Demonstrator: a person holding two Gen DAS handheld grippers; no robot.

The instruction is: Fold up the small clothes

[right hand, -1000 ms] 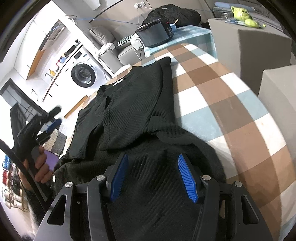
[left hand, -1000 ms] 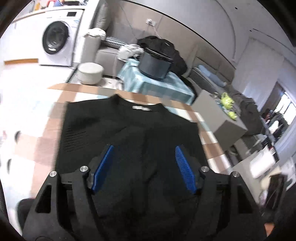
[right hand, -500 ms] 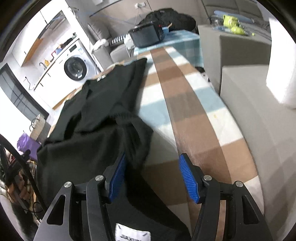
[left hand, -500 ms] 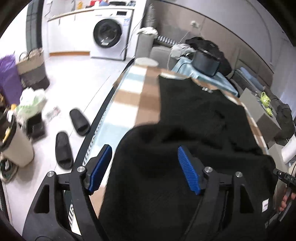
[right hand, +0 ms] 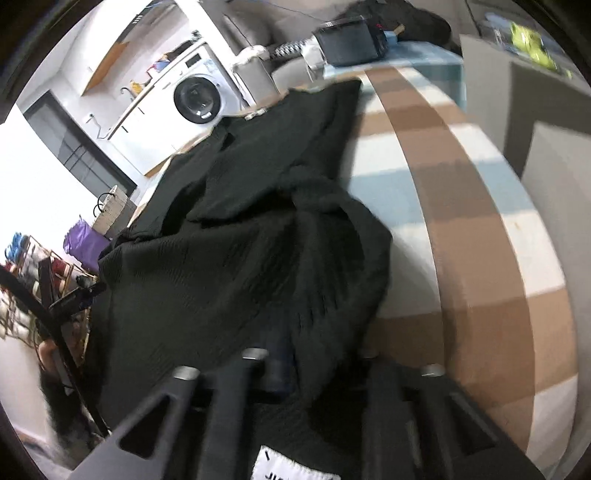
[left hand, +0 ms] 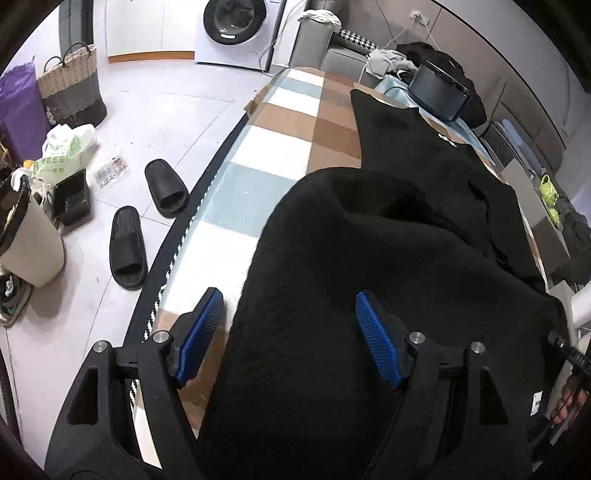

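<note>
A black knit garment (left hand: pixel 388 266) lies along a checked tablecloth (left hand: pixel 273 155), its collar end far away. My left gripper (left hand: pixel 288 332) is open with blue pads (left hand: pixel 373 332) wide apart, low over the garment's near left edge; cloth lies between the fingers. In the right wrist view the garment (right hand: pixel 258 229) is bunched and its near part drapes over my right gripper (right hand: pixel 303 373). The blue pads are hidden under the cloth and the view is blurred. A white label (right hand: pixel 284 465) shows at the near hem.
Black slippers (left hand: pixel 147 221), a woven basket (left hand: pixel 70 88) and bags lie on the floor left of the table. A washing machine (left hand: pixel 236 22) stands at the back. A black appliance (left hand: pixel 439 88) sits beyond the table's far end. Grey boxes (right hand: pixel 535 122) stand to the right.
The left gripper swung from over the garment's middle to its near left edge. The right gripper's pads, open half a second ago, are now covered by lifted cloth.
</note>
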